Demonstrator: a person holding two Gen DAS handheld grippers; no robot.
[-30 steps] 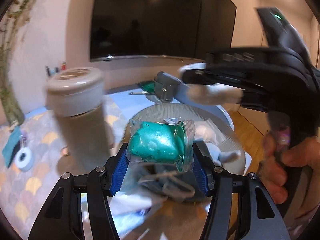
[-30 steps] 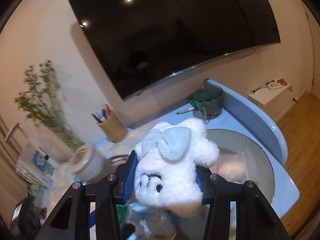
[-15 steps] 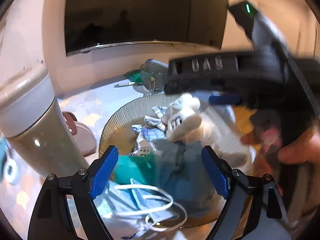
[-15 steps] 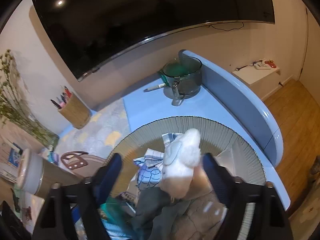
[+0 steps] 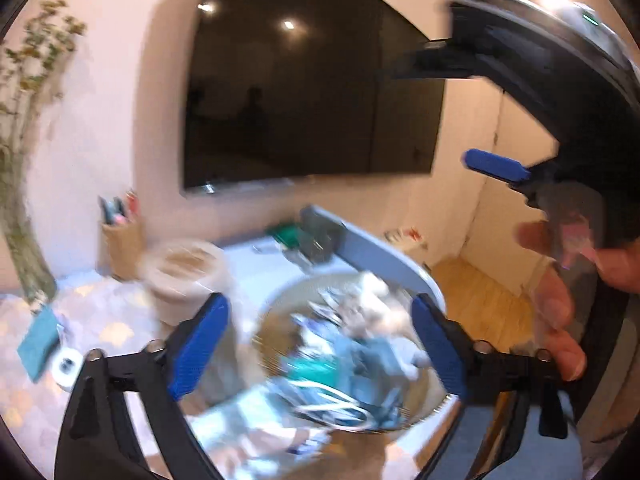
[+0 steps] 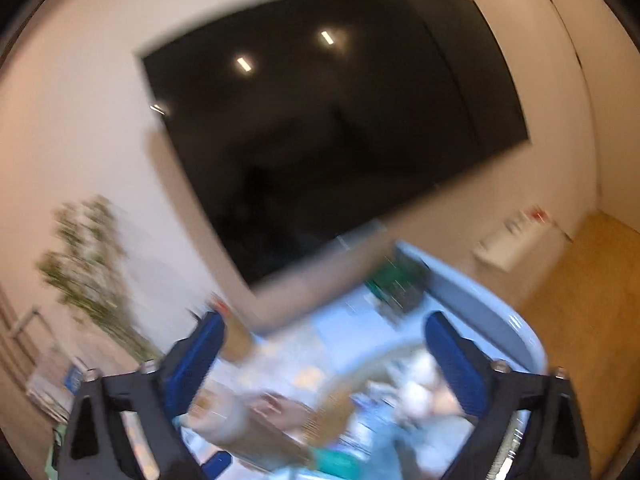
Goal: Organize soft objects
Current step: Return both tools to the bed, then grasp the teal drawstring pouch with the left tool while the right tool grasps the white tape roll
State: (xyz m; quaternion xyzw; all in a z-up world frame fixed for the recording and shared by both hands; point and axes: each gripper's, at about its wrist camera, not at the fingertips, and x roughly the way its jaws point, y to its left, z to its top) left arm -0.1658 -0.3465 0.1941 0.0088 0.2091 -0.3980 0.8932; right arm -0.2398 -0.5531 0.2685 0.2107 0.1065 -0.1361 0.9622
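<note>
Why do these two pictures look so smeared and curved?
Left wrist view: motion blur smears the basket of soft things; ceiling lights glare off the TV. Right wrist view: blur is heavier, and the fisheye lens bends the TV's edges.

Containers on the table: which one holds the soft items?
The wide ribbed bowl between the left gripper's open jaws; the lidded jar and wicker pen holder hold none.

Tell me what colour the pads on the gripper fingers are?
Bright blue pads, seen best in the left wrist view.
</note>
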